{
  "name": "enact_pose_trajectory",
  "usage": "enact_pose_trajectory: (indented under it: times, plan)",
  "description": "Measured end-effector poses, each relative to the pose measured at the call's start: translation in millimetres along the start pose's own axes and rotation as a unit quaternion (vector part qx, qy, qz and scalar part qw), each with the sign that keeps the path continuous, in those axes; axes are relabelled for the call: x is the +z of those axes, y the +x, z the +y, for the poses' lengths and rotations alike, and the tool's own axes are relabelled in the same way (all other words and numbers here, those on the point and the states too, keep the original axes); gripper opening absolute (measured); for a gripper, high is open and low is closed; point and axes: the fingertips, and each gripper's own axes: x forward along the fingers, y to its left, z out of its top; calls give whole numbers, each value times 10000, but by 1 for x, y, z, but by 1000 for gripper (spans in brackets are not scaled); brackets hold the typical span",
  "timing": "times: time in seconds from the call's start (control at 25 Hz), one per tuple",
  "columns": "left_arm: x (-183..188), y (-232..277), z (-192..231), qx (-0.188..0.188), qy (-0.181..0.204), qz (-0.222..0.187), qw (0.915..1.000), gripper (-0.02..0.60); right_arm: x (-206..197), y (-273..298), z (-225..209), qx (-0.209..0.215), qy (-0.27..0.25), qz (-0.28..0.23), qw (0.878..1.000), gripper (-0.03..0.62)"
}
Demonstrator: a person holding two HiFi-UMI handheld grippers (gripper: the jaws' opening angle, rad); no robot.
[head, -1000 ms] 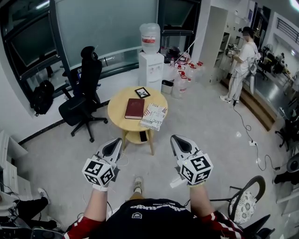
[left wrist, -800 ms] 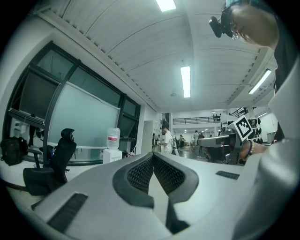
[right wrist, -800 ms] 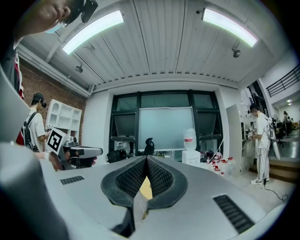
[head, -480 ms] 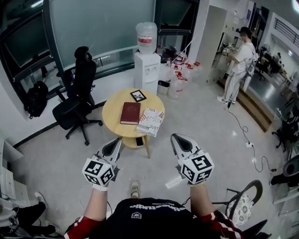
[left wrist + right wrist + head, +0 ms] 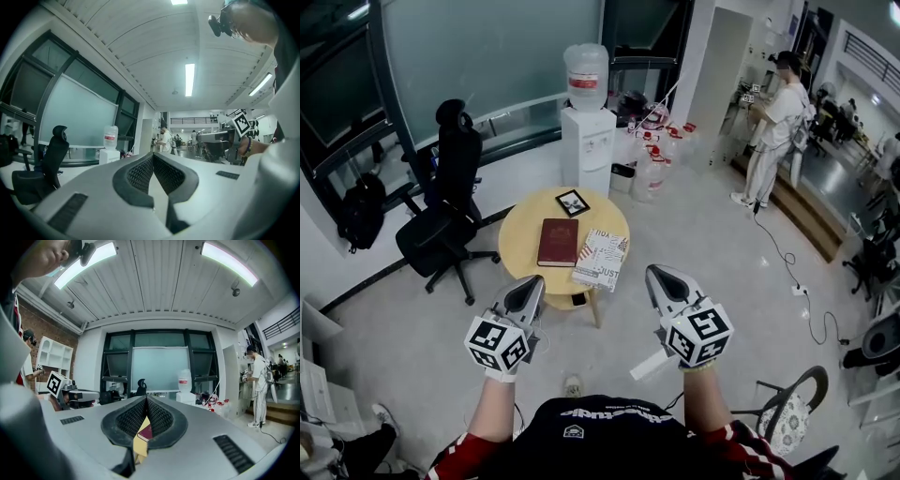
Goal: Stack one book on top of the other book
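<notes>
A dark red book lies flat on a round yellow table ahead of me. Beside it, on its right, lies a white patterned book. A slice of the red book and the table shows through the gap below the right gripper's pads. My left gripper and right gripper are held level in front of my body, short of the table, both shut with nothing in them. The left gripper points toward the room; the right gripper points at the table.
A small framed picture lies at the table's far edge and a dark phone on its lower shelf. A black office chair stands left of the table, a water dispenser behind it, and a person in white stands far right.
I have walked toward the table; both grippers came forward with me, staying shut. The table and books shifted slightly left and nearer in the head view.
</notes>
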Motion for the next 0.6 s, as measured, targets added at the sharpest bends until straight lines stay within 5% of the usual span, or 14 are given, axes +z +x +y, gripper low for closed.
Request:
enact_pose_trajectory:
  times: [0.6]
  plan:
    - [20,61,93,-189,-97,-80,9997,17,23,108,-15,-61,-13,7,10000,29]
